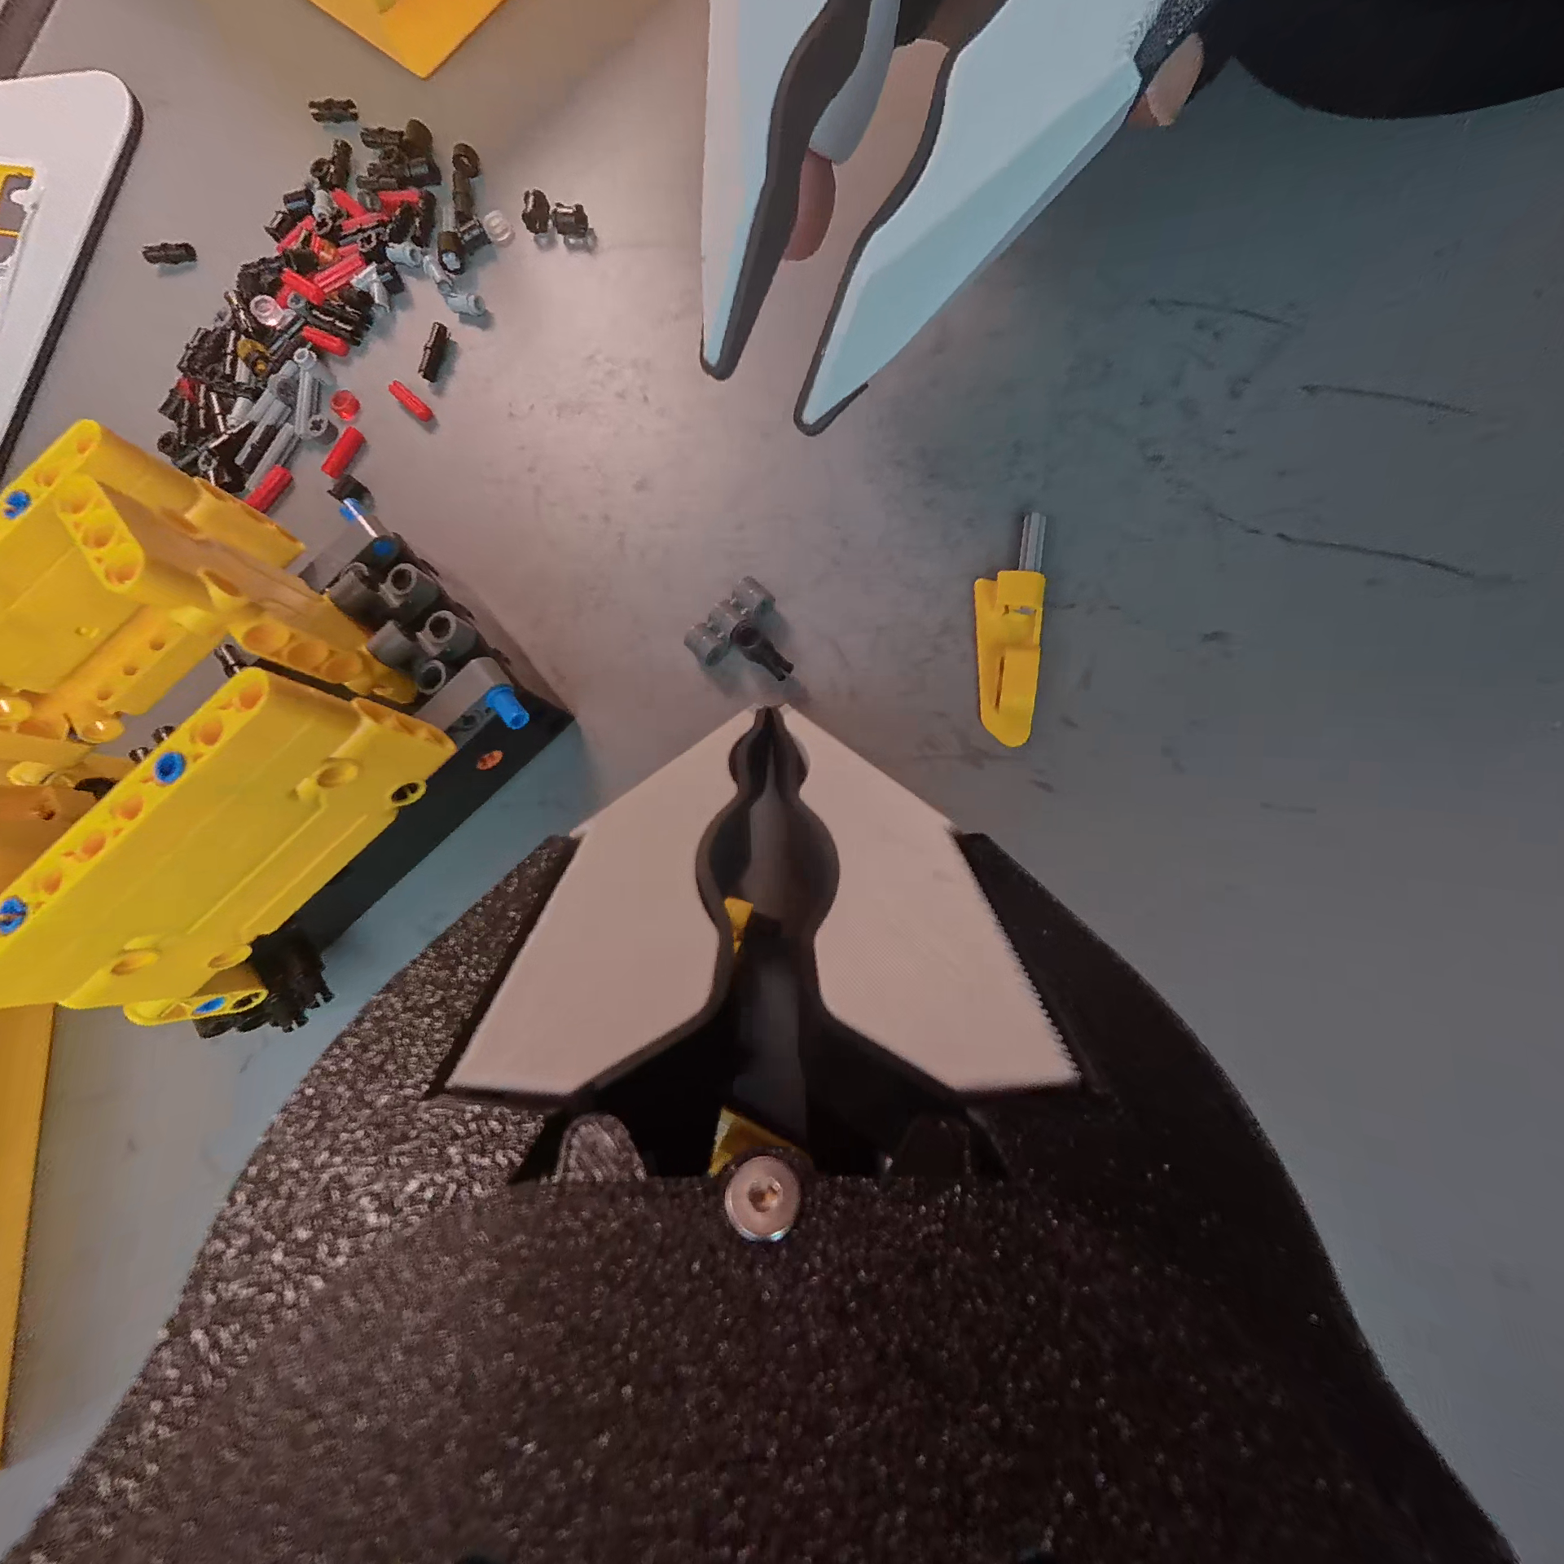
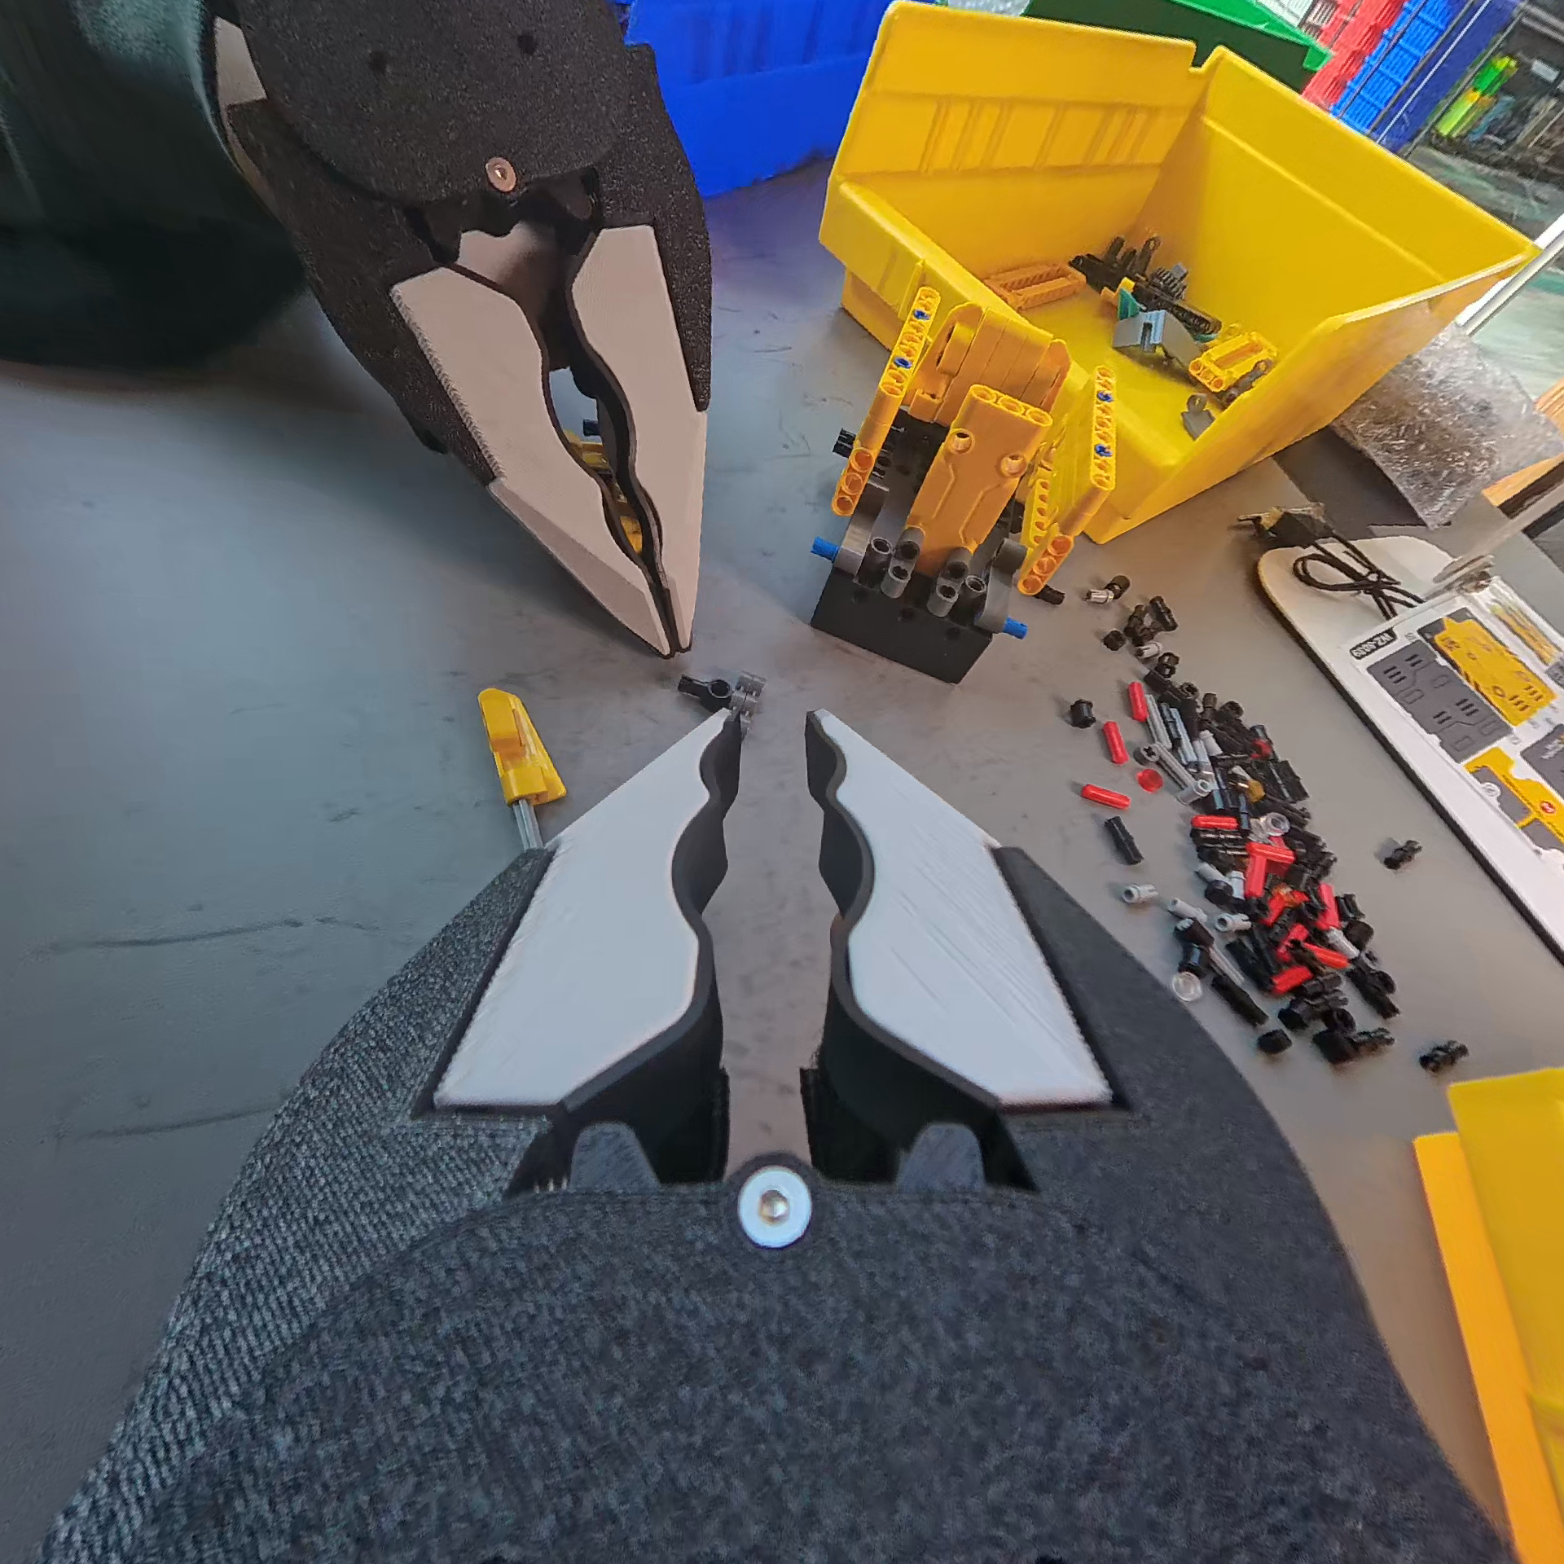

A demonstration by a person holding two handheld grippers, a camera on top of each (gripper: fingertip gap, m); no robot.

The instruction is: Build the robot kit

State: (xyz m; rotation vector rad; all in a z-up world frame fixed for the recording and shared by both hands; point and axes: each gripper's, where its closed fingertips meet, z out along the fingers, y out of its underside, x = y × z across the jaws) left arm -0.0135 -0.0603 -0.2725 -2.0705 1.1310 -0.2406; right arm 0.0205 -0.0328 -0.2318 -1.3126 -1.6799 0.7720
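Grey and black, a small connector piece (image 1: 738, 630) (image 2: 728, 692) lies flat on the grey table (image 1: 1185, 592) (image 2: 212, 677), between the 2 grippers. It consists of a grey multi-hole block with a black pin piece attached at 1 end.

Left gripper (image 1: 768, 715) (image 2: 674, 647): jaws together at the tips, nothing seen clamped at the tips. The tips sit just short of the connector piece and do not touch it; a yellow part shows deep between the fingers, behind the tips, identity unclear.

Right gripper (image 2: 768, 719) (image 1: 766, 398): jaws apart, nothing between them. In the right wrist view its left fingertip lies just beside the grey end of the connector piece; contact cannot be confirmed. A person's hand shows behind this gripper in the left wrist view.

Yellow sleeve piece with a grey axle (image 1: 1009, 647) (image 2: 518, 757): on the table, near the connector piece, apart from both grippers.

Yellow and black brick assembly (image 1: 212, 728) (image 2: 956, 499): standing on a black base, with blue pins.

Loose pile of small black, red and grey pins (image 1: 313, 296) (image 2: 1252, 855): spread on the table beside the assembly.

Yellow bin (image 2: 1354, 212): behind the assembly, holding a few parts. A printed instruction sheet (image 2: 1464, 702) lies beyond the pile.
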